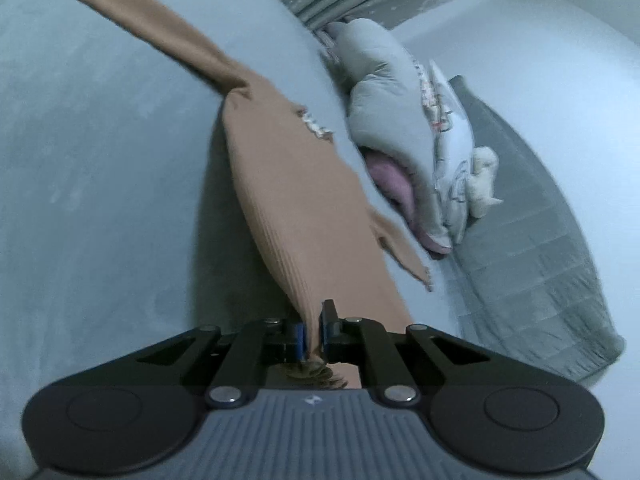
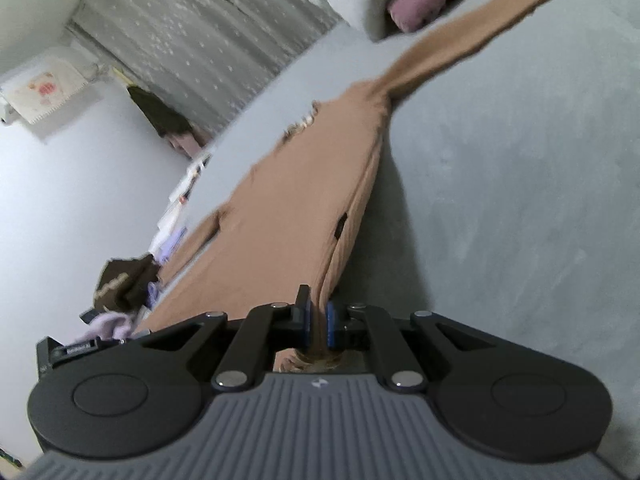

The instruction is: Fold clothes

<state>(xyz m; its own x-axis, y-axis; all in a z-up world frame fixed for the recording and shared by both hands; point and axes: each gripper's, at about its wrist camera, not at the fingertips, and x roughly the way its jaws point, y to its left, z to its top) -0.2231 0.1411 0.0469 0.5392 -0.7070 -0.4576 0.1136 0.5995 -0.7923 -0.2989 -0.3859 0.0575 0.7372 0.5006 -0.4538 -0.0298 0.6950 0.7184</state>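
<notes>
Both tongs, left [image 1: 313, 330] and right [image 2: 318, 326], are clamping the hem of the tan sweater [image 1: 288, 184] lying stretched across the bed [image 1: 100, 160]. Only thin ribbed edges are pinched, so tugging risks slipping, or a sleeve [image 2: 472, 28] dragging crooked.

Ribbed tan knit garment [image 1: 292, 200]; matt napped grey bedcover [image 1: 100, 180].
</notes>
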